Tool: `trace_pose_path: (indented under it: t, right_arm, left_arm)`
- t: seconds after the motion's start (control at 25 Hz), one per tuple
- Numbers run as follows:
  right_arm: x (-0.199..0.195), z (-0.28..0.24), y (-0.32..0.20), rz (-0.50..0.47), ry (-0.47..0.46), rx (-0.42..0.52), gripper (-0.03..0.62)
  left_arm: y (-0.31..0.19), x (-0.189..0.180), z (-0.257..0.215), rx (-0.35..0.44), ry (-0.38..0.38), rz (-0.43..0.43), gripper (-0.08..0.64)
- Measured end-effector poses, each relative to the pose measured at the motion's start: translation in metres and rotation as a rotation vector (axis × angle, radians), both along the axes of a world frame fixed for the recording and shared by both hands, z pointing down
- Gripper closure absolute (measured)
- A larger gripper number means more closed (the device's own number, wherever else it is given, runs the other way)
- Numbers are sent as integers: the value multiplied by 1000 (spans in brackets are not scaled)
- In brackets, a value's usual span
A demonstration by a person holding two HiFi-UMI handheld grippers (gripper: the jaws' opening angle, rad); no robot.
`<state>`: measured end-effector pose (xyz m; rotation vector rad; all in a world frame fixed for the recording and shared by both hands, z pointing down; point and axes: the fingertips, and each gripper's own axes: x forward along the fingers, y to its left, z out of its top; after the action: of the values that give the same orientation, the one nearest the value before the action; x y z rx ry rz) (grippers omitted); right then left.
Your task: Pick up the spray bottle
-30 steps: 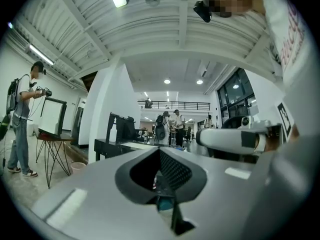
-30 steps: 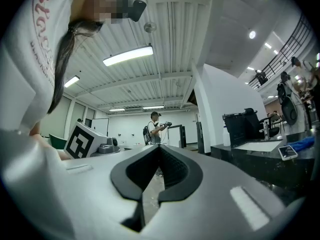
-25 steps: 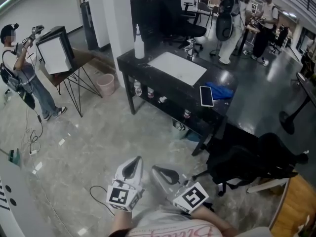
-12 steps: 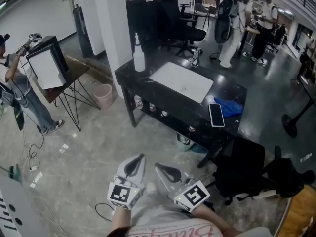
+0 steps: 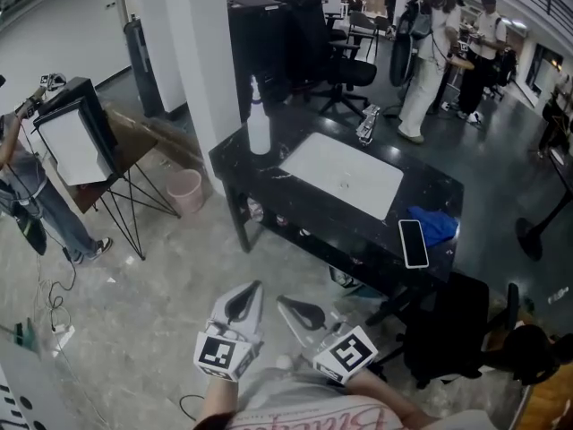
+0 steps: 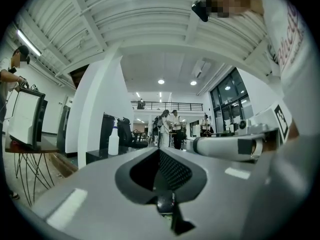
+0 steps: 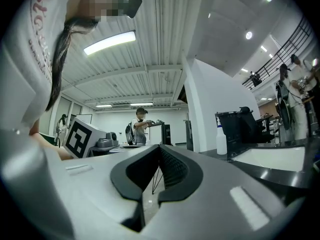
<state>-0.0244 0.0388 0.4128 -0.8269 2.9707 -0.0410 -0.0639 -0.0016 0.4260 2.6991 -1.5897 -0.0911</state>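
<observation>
The bottle (image 5: 259, 124) is white and stands up straight on the far left corner of the black bench (image 5: 295, 206). It is at 12 o'clock from both claws and well apart from them, with bare floor (image 5: 152, 276) in between. A white mat (image 5: 345, 173) lies flat on the bench at 4 o'clock from the bottle. Past the mat, also at 4 o'clock, lies a phone (image 5: 413, 243), and a blue cloth (image 5: 439, 224) is just beside it at 1 o'clock. A tall black box (image 5: 269, 43) stands behind the bottle at 12 o'clock. A pink bin (image 5: 185, 189) sits on the floor at 8 o'clock from the bottle. The left claw (image 5: 253, 287) is clenched with nothing in it. The right claw (image 5: 282, 303) is close beside it, at its 3 o'clock, and it is clenched and holds nothing too. Both claws point level toward the bench.
</observation>
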Motion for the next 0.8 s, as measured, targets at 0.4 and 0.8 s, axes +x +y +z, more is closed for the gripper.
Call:
trace_pose_path:
  t: [0.4,0.8]
  right_arm:
    - [-24,8,-62,-9,30,-12,604]
    - [-43,19,-133,-3,49,-38,604]
  left_arm:
    - [-61,-25,12,-21,40,-9,560]
    - [-133,-45,16,-38,39,-17,560]
